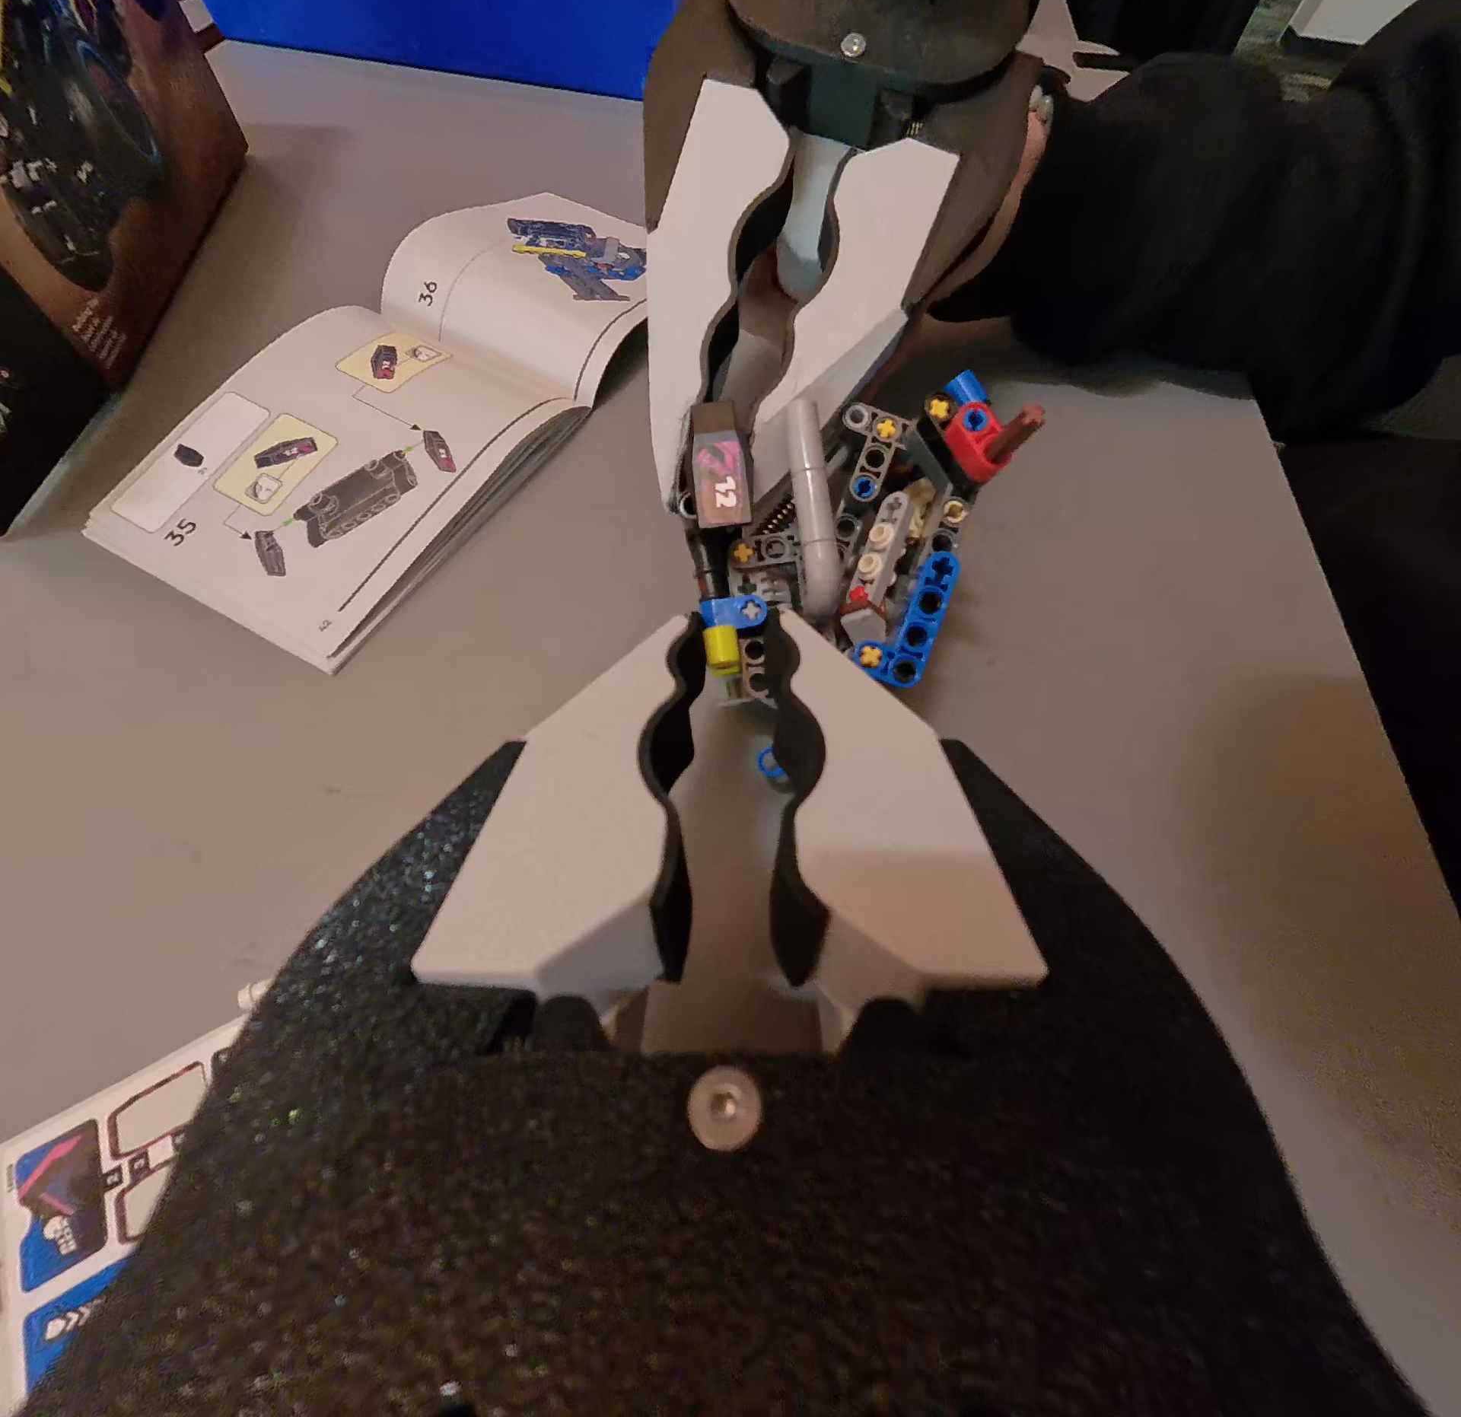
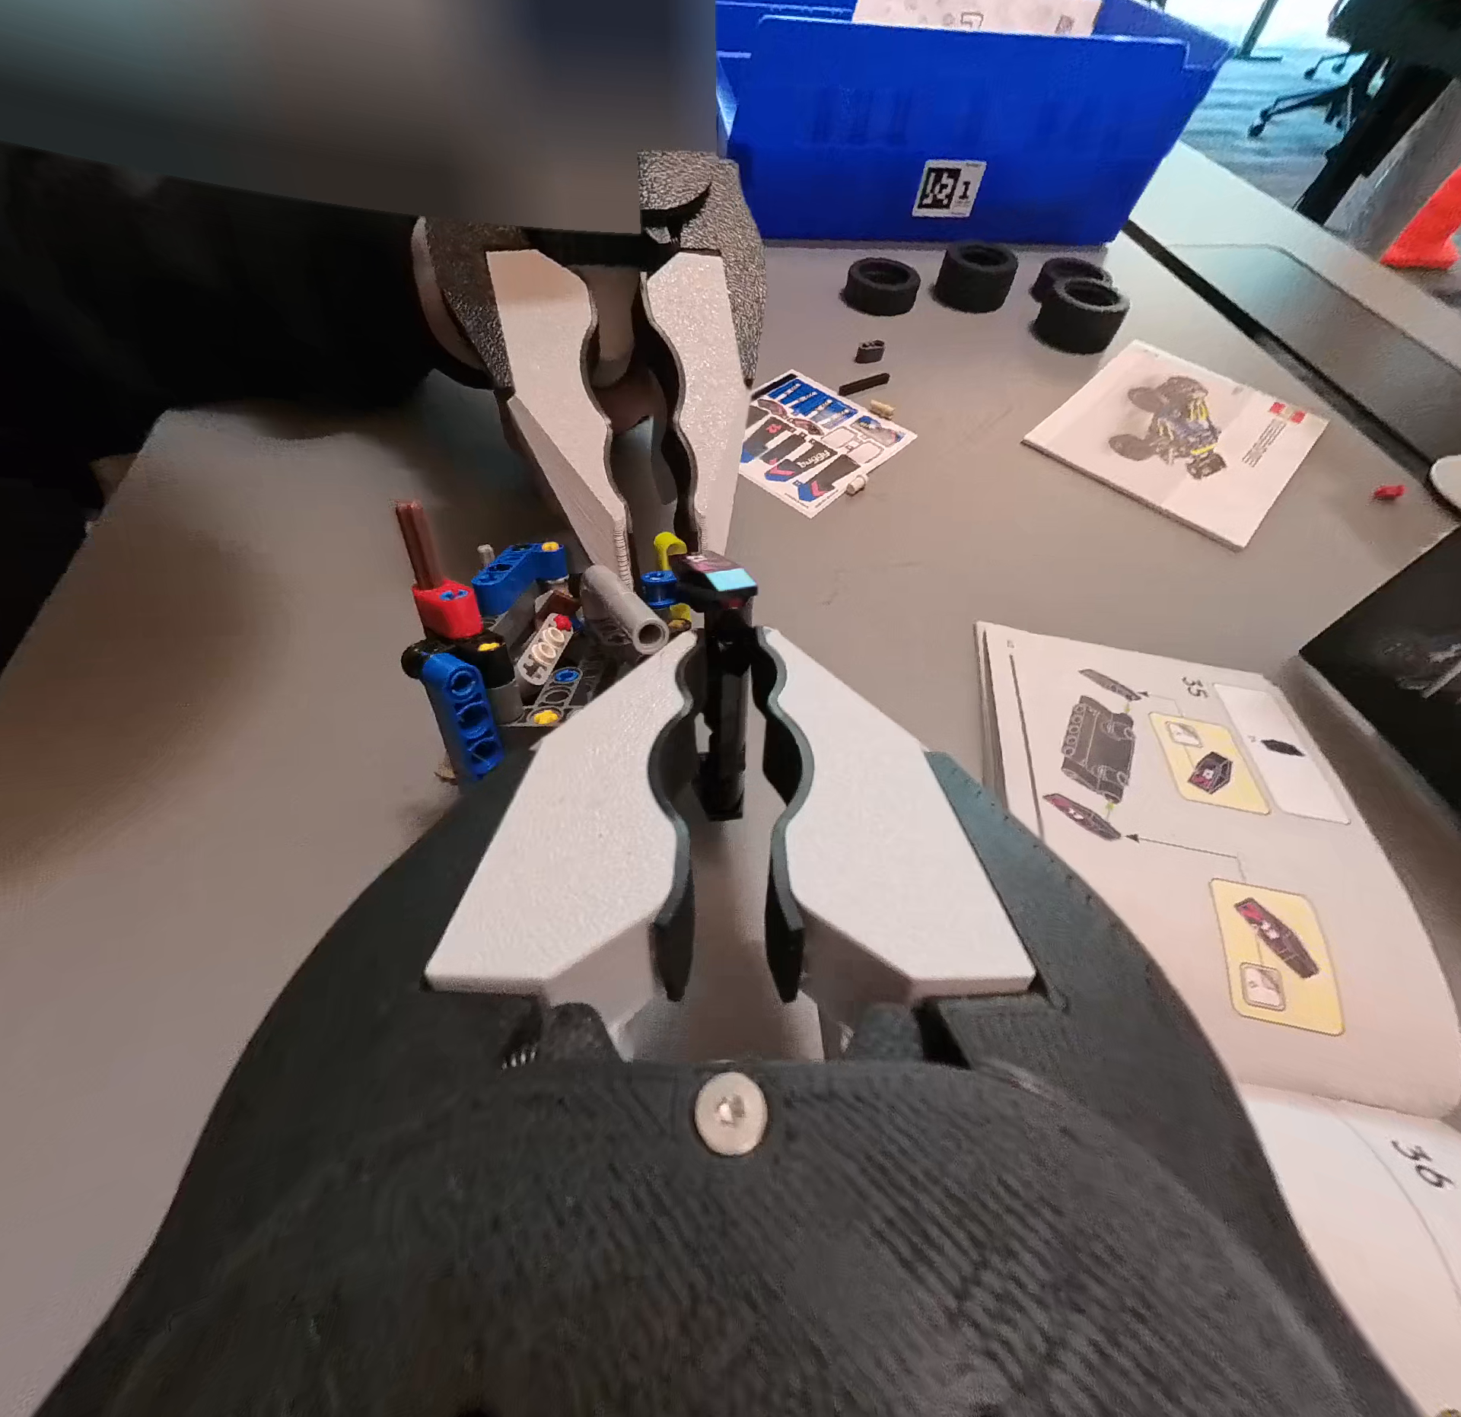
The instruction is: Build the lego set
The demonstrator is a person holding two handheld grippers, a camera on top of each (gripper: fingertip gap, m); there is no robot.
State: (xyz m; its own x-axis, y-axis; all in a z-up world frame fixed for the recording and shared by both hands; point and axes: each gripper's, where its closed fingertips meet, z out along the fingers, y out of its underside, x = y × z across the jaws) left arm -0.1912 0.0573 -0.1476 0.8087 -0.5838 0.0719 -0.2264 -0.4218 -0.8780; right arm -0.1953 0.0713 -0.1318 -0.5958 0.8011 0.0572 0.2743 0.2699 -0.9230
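Both grippers meet at the same small brick model (image 1: 893, 525) on the grey table (image 1: 237, 786). My left gripper (image 1: 739, 655) is clenched on the near end of the model: between its fingertips I see a yellow bush (image 1: 721, 644) and a grey beam with holes, with a blue connector (image 1: 735, 609) just beyond the tips. My right gripper (image 2: 723, 671) grasps a black upright part (image 2: 723, 715) at the edge of the same model; both pads press on it from the sides. On top of this black part sits a small dark tile with a pink and light blue sticker (image 2: 715, 576). In the model itself I see a grey curved tube (image 1: 814, 509), a blue angled beam (image 1: 921, 616) and a red connector with a brown axle (image 1: 980, 438).

Beside the model lies an open instruction booklet (image 1: 340, 446). Farther off I see a sticker sheet (image 2: 826, 442), four black tyres (image 2: 976, 276), a second closed booklet (image 2: 1178, 438) and a blue bin (image 2: 949, 114).
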